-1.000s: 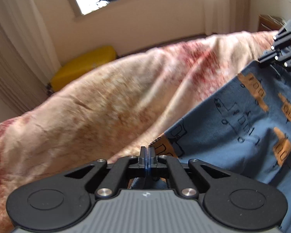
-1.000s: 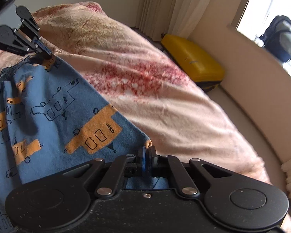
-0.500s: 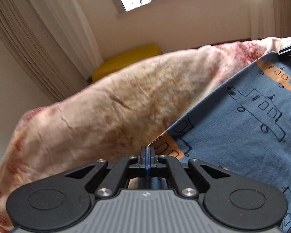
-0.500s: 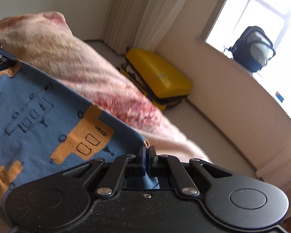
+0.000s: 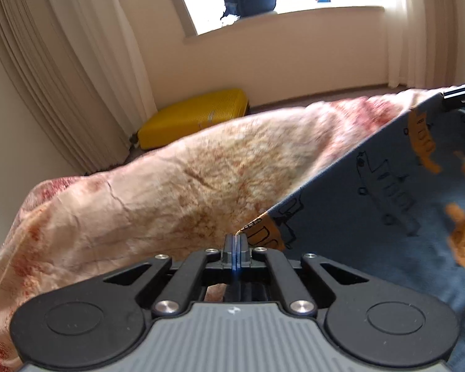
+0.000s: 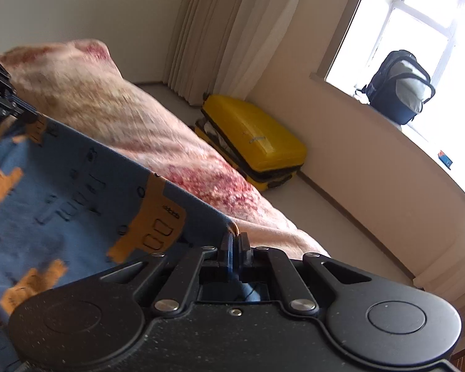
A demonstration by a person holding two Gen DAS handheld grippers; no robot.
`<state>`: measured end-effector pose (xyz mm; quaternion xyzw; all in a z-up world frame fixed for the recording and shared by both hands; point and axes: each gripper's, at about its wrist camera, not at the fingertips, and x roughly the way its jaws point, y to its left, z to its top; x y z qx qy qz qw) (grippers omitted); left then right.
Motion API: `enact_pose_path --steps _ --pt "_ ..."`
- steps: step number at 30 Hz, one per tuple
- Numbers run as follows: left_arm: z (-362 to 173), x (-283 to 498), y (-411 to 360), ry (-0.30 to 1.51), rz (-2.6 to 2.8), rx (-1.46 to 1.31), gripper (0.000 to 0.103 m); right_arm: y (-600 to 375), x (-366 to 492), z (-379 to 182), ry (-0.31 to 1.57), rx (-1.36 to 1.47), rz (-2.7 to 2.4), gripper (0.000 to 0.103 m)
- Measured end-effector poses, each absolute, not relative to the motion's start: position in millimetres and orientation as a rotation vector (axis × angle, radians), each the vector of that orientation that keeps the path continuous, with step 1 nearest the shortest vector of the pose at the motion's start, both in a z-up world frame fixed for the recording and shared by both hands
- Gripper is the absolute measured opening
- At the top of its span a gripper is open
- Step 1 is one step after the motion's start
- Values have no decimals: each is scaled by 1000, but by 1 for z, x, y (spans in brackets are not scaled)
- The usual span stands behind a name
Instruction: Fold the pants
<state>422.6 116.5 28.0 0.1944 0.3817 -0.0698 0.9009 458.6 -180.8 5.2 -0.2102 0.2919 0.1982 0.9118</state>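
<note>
Left wrist view: left hand-held gripper (image 5: 236,241) clamped on corner of blue pants (image 5: 384,192); right hand-held gripper (image 6: 234,239) pinching other corner; pants stretched taut above blanket (image 5: 158,186) on bed.

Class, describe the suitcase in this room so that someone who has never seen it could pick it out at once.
Start at the bright window with the backpack on its sill. Drop to the floor by the pale curtain, just beyond the bed. The suitcase lies flat there, a hard shell and the only bright yellow thing in the room.
</note>
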Motion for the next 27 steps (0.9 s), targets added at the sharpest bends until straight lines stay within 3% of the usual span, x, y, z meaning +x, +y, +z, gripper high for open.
enact_pose_path --steps 7,13,15,17,18,22,27 --pt "58 359 114 662 -253 393 0 -212 362 54 498 -394 439 0" --pt "66 323 101 628 -242 453 0 -214 320 51 536 -432 454 0" --pt "68 316 98 620 -238 471 0 -212 320 49 537 -442 455 12" --pt "68 309 93 606 -237 498 0 -205 322 45 515 -485 462 57" --pt "68 305 91 596 -241 507 0 -202 325 44 506 -510 468 66" --pt "62 293 89 571 -264 506 0 -192 354 41 490 -602 495 63" --pt "54 276 88 518 -286 566 0 -179 404 30 523 -706 520 43"
